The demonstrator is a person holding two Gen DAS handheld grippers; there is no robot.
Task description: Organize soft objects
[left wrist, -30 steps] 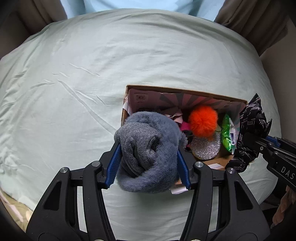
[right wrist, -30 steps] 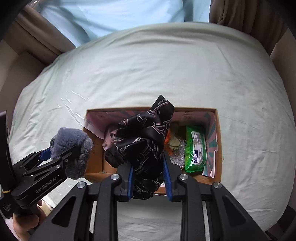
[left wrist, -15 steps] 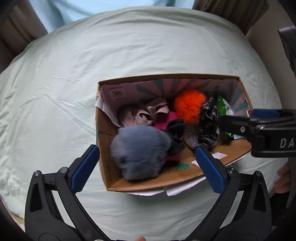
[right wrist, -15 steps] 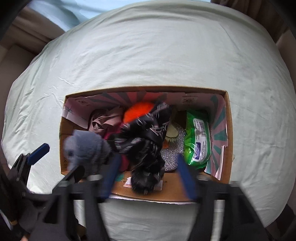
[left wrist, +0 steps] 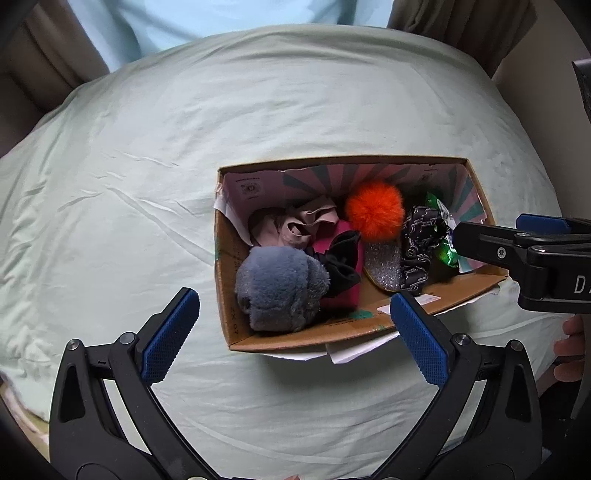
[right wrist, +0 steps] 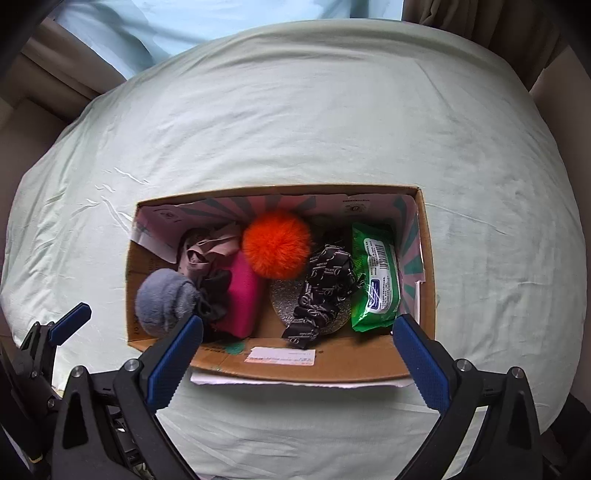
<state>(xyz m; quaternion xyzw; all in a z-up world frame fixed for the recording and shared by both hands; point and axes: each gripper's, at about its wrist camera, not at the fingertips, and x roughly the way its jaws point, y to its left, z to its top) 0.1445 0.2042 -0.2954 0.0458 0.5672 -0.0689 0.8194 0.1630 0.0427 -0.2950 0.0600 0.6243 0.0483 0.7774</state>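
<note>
A cardboard box (left wrist: 295,334) (right wrist: 332,369) sits on the pale green bedsheet (left wrist: 184,147). Inside it, the grey fuzzy bundle (left wrist: 279,288) (right wrist: 166,299) lies at the left end and the black patterned cloth (left wrist: 419,243) (right wrist: 321,291) lies over a silver glittery piece (left wrist: 384,267). My left gripper (left wrist: 295,314) hovers above the box's near left part, open and empty. My right gripper (right wrist: 299,339) stands open and empty over the box's near wall; its black arm (left wrist: 524,251) enters the left wrist view from the right.
The box also holds an orange pompom (right wrist: 277,245), a pink item (right wrist: 240,295), beige cloth (right wrist: 210,247), dark cloth (left wrist: 340,266) and a green wipes pack (right wrist: 375,284). Curtains (left wrist: 461,26) hang behind the bed. A hand (left wrist: 569,354) shows at the right edge.
Both grippers opened. The grey bundle dropped from the left one into the box's left end, and the black patterned cloth dropped from the right one into the box's middle.
</note>
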